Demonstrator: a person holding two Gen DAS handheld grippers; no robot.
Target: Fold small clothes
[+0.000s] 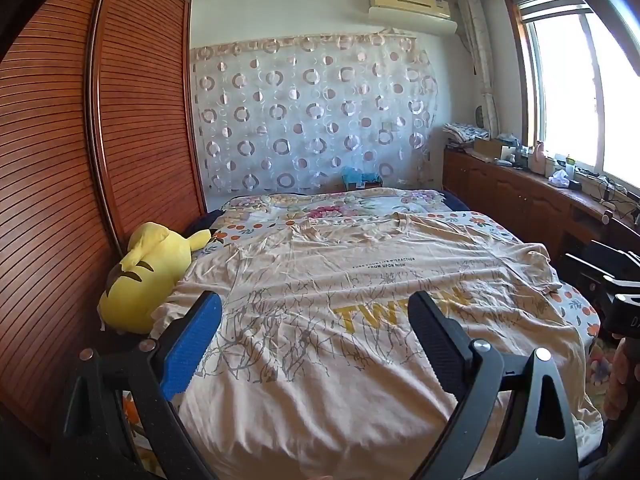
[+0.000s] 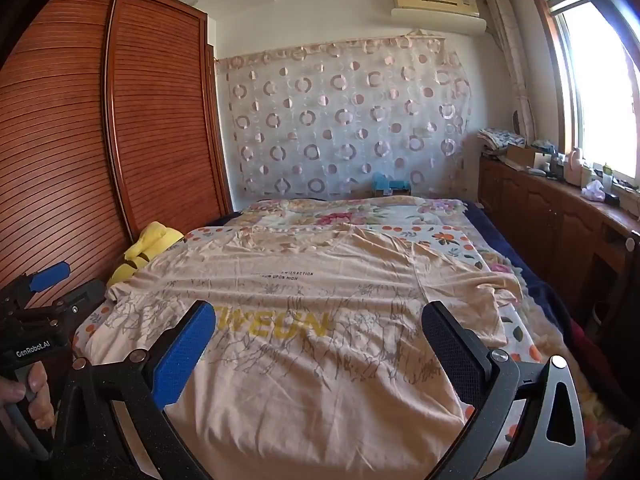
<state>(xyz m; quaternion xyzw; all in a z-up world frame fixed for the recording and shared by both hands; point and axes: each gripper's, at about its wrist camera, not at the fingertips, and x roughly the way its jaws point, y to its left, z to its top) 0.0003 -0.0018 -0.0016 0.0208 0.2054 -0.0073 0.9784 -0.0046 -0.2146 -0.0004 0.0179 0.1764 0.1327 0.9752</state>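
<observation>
A beige T-shirt (image 1: 340, 320) (image 2: 320, 352) with yellow lettering and a grey branch print lies spread flat on the bed, hem toward me, collar at the far end. My left gripper (image 1: 318, 312) hovers open above the shirt's lower half, nothing between its blue and black fingers. My right gripper (image 2: 320, 320) is likewise open over the shirt, a little further right. The left gripper also shows at the left edge of the right wrist view, held by a hand (image 2: 28, 392). Part of the right gripper's black body (image 1: 612, 292) shows at the right edge of the left wrist view.
A yellow plush toy (image 1: 148, 276) (image 2: 148, 248) lies at the bed's left side against the wooden slatted wardrobe (image 1: 100, 140). A floral sheet (image 2: 452, 240) covers the bed. A wooden cabinet (image 2: 560, 216) with clutter runs along the right under the window.
</observation>
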